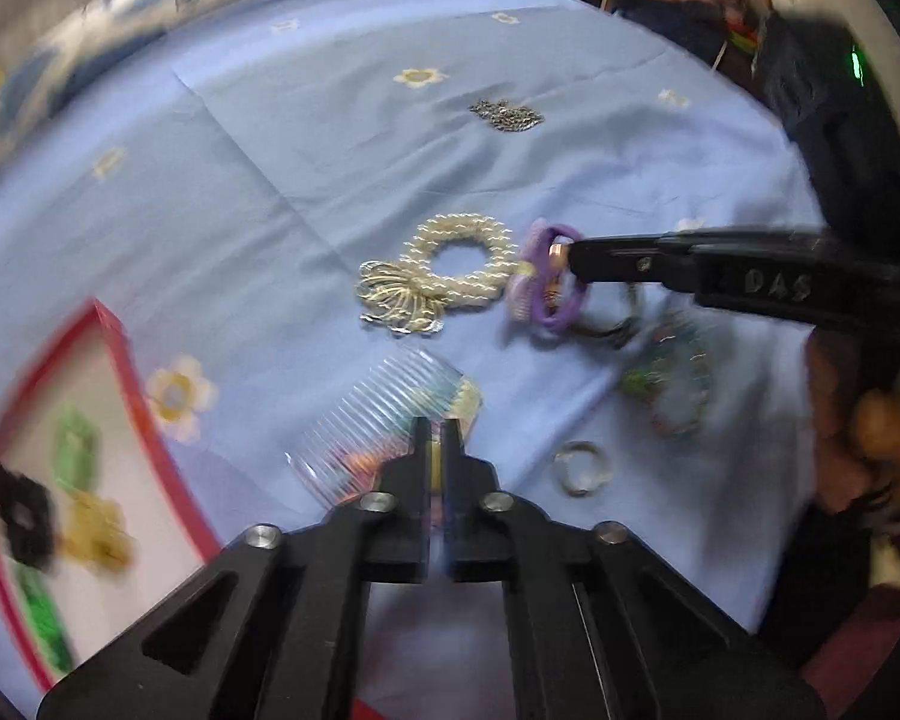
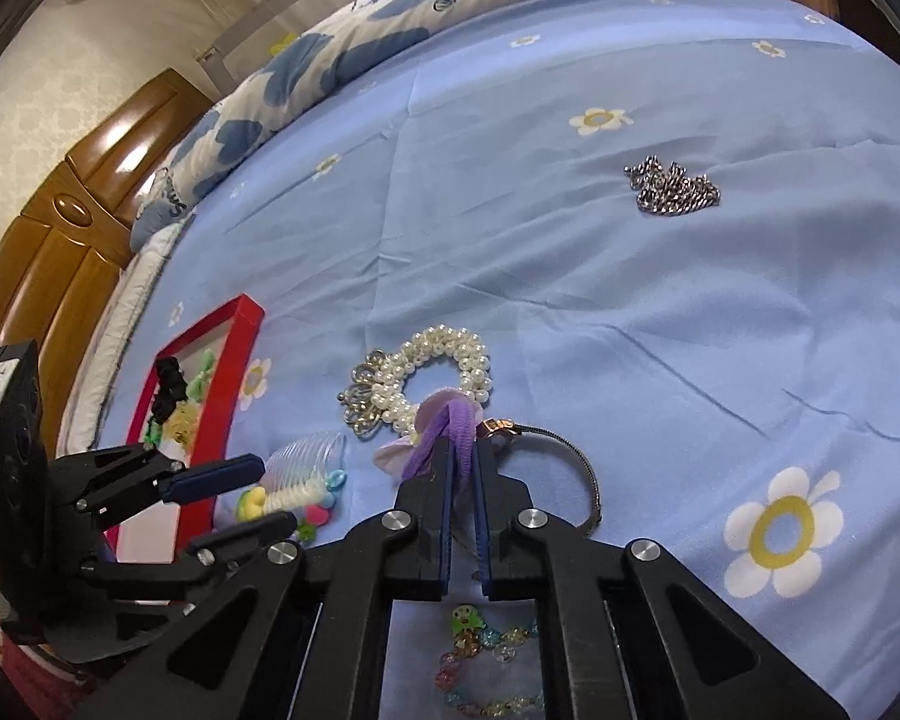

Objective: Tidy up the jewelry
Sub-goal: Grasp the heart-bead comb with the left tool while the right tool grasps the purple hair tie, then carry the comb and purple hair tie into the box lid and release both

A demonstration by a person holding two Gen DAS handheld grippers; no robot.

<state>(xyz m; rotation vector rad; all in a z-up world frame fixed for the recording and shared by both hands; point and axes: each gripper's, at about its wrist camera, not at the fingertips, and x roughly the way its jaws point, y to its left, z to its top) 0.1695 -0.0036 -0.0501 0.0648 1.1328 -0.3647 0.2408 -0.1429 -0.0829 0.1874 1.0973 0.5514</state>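
1. The wooden headboard (image 2: 60,252) curves up at the far left, with a patterned wall behind it.
2. A cloud-print quilt (image 2: 342,54) shows part of a word beginning "Smi".
3. The red tray (image 2: 243,324) rests on the blue flowered bedsheet (image 2: 570,276), holding black, green and yellow hair ties.
4. The left gripper (image 1: 435,438) has its jaws narrowed around a clear comb (image 1: 384,420) beside the tray.
5. A pearl bracelet (image 2: 444,360) lies mid-bed.
6. The right gripper (image 2: 463,456), marked "DAS" in the left wrist view, has its jaws clamped on a purple hair tie (image 2: 450,432) touching the bracelet.
7. A silver chain (image 2: 672,186) lies well apart, far right.
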